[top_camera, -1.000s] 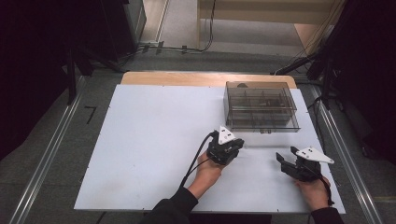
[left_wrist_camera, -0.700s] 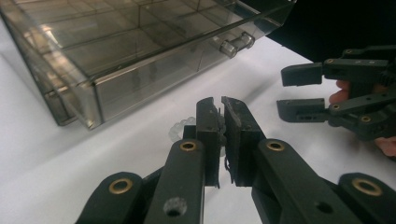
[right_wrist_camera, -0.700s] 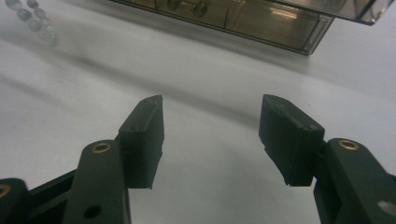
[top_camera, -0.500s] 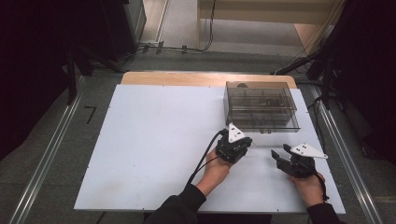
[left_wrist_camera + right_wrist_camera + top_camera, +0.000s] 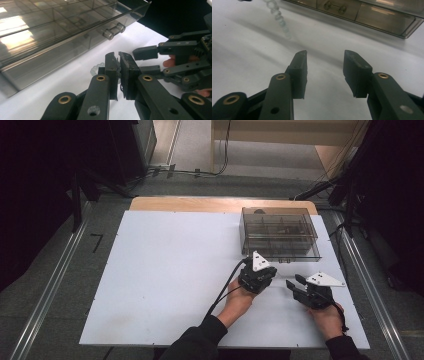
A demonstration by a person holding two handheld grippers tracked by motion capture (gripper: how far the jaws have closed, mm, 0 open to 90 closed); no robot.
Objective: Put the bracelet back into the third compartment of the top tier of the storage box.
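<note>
High view: left tool (image 5: pixel 263 268) pinches one bead string (image 5: pixel 96 68); right tool (image 5: pixel 295 282) gapes empty.

A white surface (image 5: pixel 165 285) is shown, with a wooden strip (image 5: pixel 200 204) exposed along its far edge. Grey floor (image 5: pixel 60 260) is seen at left and right, and black cables (image 5: pixel 200 171) are laid beyond the far edge.
</note>
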